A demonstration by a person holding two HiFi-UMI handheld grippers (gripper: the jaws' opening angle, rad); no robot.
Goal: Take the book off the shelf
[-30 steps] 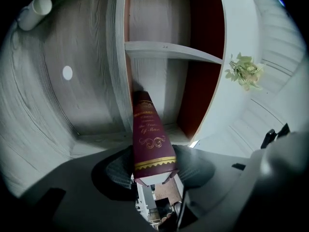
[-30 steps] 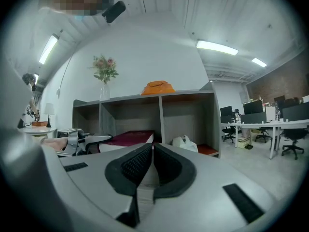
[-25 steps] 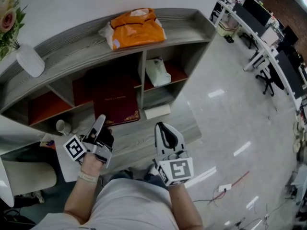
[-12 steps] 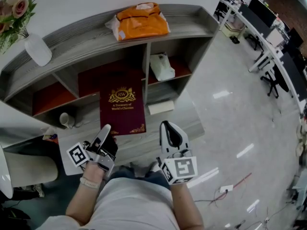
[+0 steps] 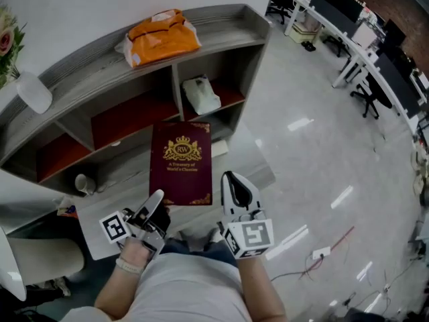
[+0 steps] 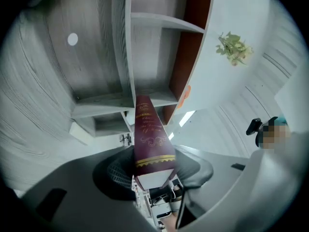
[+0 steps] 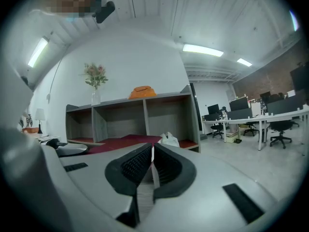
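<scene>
Most looks done: my left gripper (image 5: 156,205) clamps the book (image 5: 181,163), apparently clear of the shelf (image 5: 80,64), while my right gripper (image 5: 236,186) sits closed, empty.

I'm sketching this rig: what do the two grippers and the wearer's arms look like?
Both the left gripper and right gripper have pale grey shells and tongs lined with black ribbed pads. Each carries a white cube with black square markers. The person wears a light grey short-sleeved shirt and a pale wristband on the left wrist.
</scene>
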